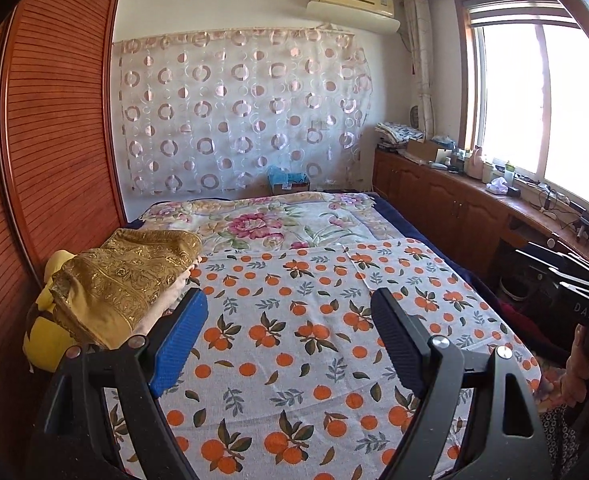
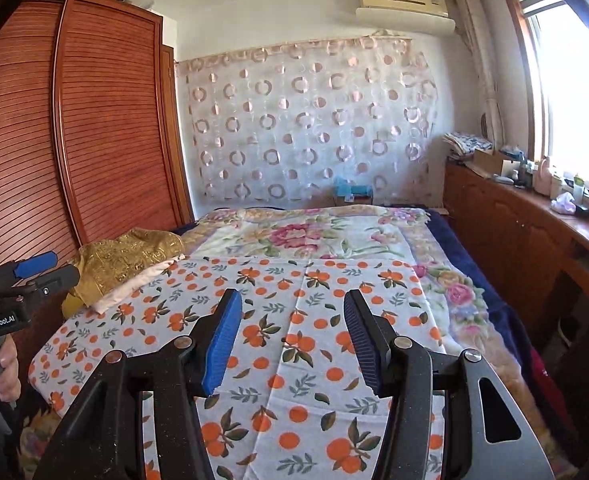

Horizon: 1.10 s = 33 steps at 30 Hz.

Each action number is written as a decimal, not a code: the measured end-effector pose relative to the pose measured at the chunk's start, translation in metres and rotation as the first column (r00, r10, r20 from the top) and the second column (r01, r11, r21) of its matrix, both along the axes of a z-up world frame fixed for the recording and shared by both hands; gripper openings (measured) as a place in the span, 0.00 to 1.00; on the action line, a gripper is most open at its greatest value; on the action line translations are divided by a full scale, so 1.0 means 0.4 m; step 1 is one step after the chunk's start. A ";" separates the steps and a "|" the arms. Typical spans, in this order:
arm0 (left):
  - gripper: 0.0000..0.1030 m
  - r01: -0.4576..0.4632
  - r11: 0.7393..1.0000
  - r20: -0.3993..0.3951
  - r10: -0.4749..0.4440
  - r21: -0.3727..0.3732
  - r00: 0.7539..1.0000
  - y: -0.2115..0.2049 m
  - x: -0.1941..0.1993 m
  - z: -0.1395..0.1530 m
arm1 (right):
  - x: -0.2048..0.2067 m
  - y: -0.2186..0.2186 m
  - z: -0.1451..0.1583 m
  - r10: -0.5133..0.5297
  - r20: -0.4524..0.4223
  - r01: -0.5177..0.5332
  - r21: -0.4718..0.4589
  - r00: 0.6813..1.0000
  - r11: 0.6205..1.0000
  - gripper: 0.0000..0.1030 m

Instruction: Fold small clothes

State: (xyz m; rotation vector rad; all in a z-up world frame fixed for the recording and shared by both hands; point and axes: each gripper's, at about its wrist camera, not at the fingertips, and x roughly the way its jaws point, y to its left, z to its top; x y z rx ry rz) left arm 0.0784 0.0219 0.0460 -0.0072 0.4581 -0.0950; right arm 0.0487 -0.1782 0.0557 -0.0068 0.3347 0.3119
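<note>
From my left wrist camera, I look down the left gripper (image 1: 290,312), whose jaws stand wide apart with nothing between them, hovering above an orange-print cloth (image 1: 294,320) that lies spread flat over the near part of the bed (image 1: 446,240). A crease runs down the cloth's right side. Beyond the cloth lies a floral blanket (image 1: 262,220). At the cloth's left edge sits a pile of clothes (image 1: 126,280), a gold patterned piece on top, a pale one under it and something yellow beneath, next to a slatted wooden wardrobe (image 1: 54,120). A sheer curtain (image 1: 242,112) with ring patterns covers the far wall, with an air conditioner (image 1: 354,0) above it. A bright window (image 1: 534,100) on the right sits over a cluttered wooden counter (image 1: 474,196). At the right edge I see the body of the right gripper, with a hand (image 1: 586,364) around its handle. From my right wrist camera, the right gripper (image 2: 292,322) is released too, its jaws parted less widely, with only the cloth (image 2: 294,340) showing below the gap and no pad touching it. A fold line runs down the middle of the cloth here. The clothes pile (image 2: 122,264) sits at its far left corner. At the left edge, the left gripper (image 2: 50,266) points toward the pile, and a hand (image 2: 6,364) grips its handle.
</note>
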 end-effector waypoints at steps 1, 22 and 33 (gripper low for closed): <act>0.82 -0.002 1.000 -0.002 0.002 -0.001 1.000 0.000 0.001 -0.002 | 0.001 0.001 0.000 -0.001 -0.001 0.001 0.000 1.000 1.000 0.53; 0.82 -0.017 1.000 0.002 0.017 -0.005 1.000 0.008 -0.007 -0.007 | 0.025 -0.026 -0.013 0.023 0.004 -0.023 -0.001 1.000 1.000 0.53; 0.82 -0.020 1.000 0.004 0.020 -0.005 1.000 0.005 -0.011 -0.005 | 0.032 -0.041 -0.013 0.029 0.010 -0.029 -0.005 1.000 1.000 0.53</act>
